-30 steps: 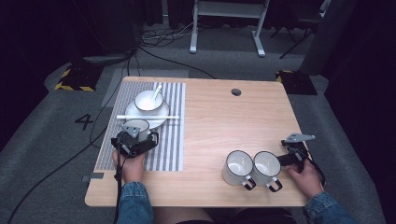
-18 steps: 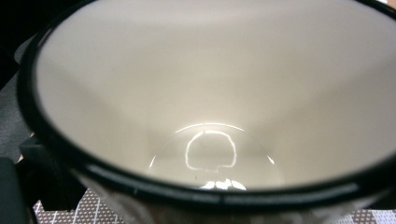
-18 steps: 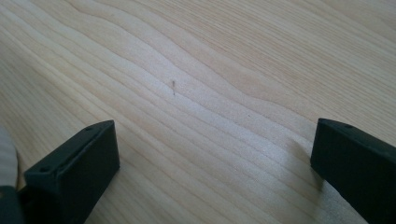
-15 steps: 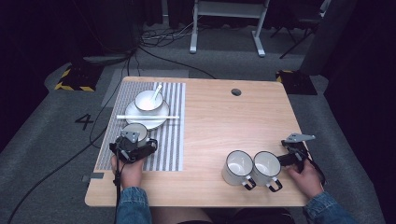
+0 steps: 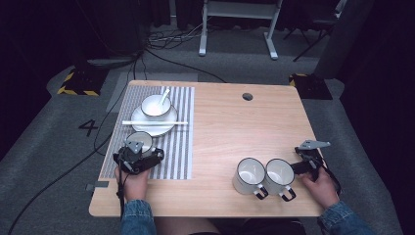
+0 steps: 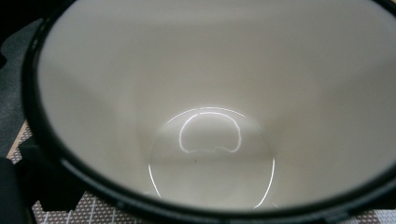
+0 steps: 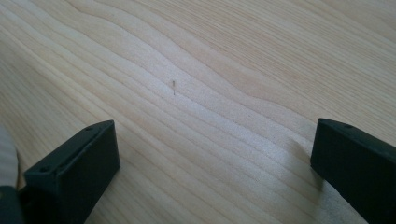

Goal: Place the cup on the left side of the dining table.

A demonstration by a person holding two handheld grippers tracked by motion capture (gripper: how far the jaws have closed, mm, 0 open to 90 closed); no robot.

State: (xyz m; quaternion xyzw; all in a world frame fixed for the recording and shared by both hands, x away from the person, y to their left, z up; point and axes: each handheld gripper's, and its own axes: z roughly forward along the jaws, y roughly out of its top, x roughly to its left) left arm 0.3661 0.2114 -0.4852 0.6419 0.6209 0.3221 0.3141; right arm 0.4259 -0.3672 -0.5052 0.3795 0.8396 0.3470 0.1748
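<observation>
Your left gripper (image 5: pixel 143 155) sits on the near part of the striped placemat (image 5: pixel 182 147), at the left of the table (image 5: pixel 230 127), and it is right up against a white mug (image 5: pixel 141 140) with a dark rim. In the left gripper view the mug's pale inside (image 6: pixel 210 107) lies very close in front of the camera, with the placemat's weave at the bottom edge. The jaws have just been opening, but how they stand against the mug is hidden, so I cannot tell whether they grip it or stand free of it. Just beyond that mug, farther from you on the placemat, a white bowl (image 5: pixel 155 105) with a spoon (image 5: pixel 163 96) in it rests on a plate (image 5: pixel 166 125), and a pair of chopsticks (image 5: pixel 154 123) lies across the plate's near side. Your right gripper (image 5: pixel 307 165) rests at the near right of the table, just right of two more white mugs (image 5: pixel 264 176) that stand side by side, touching. In the right gripper view its jaws stand wide apart over bare wood (image 7: pixel 205 93) with nothing between them.
</observation>
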